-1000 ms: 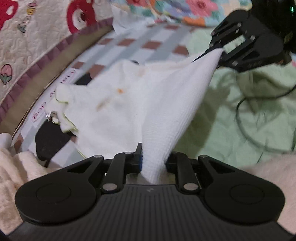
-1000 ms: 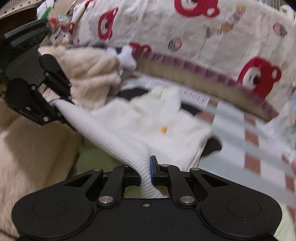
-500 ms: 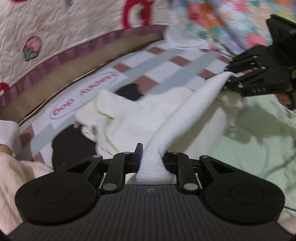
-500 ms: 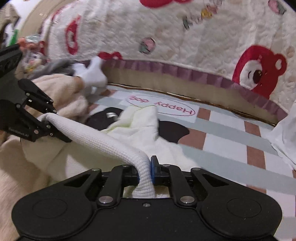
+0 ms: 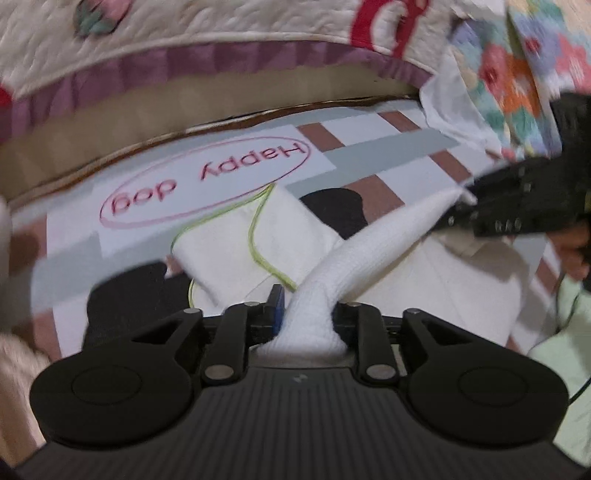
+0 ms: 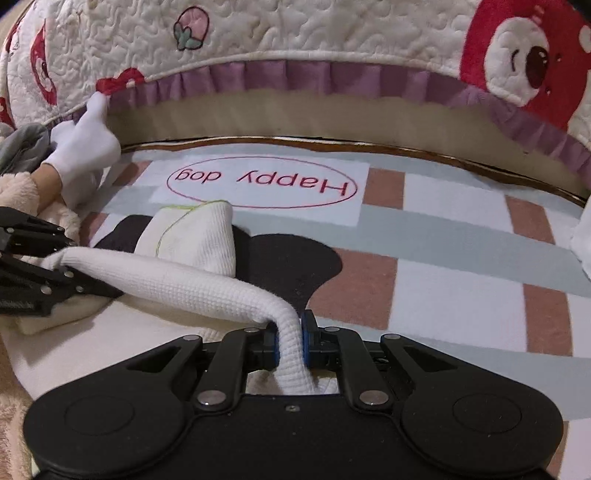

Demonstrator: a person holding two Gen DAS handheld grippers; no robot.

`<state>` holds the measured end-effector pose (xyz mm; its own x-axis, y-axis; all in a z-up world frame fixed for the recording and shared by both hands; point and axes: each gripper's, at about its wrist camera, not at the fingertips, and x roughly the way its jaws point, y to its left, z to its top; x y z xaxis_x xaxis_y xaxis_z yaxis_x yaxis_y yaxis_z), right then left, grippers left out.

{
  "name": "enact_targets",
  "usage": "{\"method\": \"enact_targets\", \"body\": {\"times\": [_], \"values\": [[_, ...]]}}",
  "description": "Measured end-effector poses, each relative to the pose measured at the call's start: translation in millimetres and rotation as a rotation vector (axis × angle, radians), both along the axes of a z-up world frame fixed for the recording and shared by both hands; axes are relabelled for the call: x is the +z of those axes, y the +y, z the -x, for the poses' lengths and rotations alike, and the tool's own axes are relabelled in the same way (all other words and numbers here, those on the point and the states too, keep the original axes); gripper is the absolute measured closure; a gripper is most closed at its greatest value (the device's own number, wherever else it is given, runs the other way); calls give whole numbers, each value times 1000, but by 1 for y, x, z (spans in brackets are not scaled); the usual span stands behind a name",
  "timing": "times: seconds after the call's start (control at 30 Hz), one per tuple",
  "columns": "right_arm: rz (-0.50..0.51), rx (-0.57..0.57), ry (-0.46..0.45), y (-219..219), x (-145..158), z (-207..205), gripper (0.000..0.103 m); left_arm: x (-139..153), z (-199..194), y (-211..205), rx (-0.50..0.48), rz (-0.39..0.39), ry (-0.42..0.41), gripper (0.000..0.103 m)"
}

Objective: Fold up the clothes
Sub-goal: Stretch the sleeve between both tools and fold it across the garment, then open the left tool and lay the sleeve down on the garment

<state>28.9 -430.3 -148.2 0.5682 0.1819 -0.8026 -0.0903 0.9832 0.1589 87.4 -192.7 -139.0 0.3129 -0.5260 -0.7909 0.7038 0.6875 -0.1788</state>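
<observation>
My left gripper (image 5: 306, 321) is clamped on a bunched edge of the white garment (image 5: 373, 243), and my right gripper (image 6: 290, 341) pinches the same edge further along, jaws closed tight on the fabric. Between them the edge runs as a thick rolled rope. The rest of the garment lies on the mat (image 6: 443, 236) just ahead, one folded flap (image 6: 199, 236) with thin yellow-green stitching pointing toward the oval label.

Around it: a quilt (image 6: 314, 33) hangs over the far side, cream, puffy stitched texture, red bear faces, a strawberry motif, purple ruffled trim along its lower edge. Beige padded edge below that. Fuzzy peach fabric (image 6: 14, 184) at the left in the right wrist view, a white sock (image 6: 83, 147) next to it. Floral cloth (image 5: 517, 74) and white plastic-like sheet (image 5: 454, 110) at upper right in the left wrist view, blurry. Pale green fabric (image 5: 569, 369) lower right there, a dark cable over it.

Writing: "Happy dog" in red inside a red oval on the mat, upside down from my side. Small text on the other gripper's side, unreadable.

Mat is flat, printed grey, white and brown-pink blocks plus black blobs. Garment is waffle knit, soft.
</observation>
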Motion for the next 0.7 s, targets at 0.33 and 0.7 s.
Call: {"method": "enact_targets", "body": {"times": [0.33,0.7], "values": [[35,-5,-29,5,8,11,92,49,18,47,115,197,-34,57],[65,-45,35,0,-2,26,81,-5,48,17,104,-40,-25,48]]}}
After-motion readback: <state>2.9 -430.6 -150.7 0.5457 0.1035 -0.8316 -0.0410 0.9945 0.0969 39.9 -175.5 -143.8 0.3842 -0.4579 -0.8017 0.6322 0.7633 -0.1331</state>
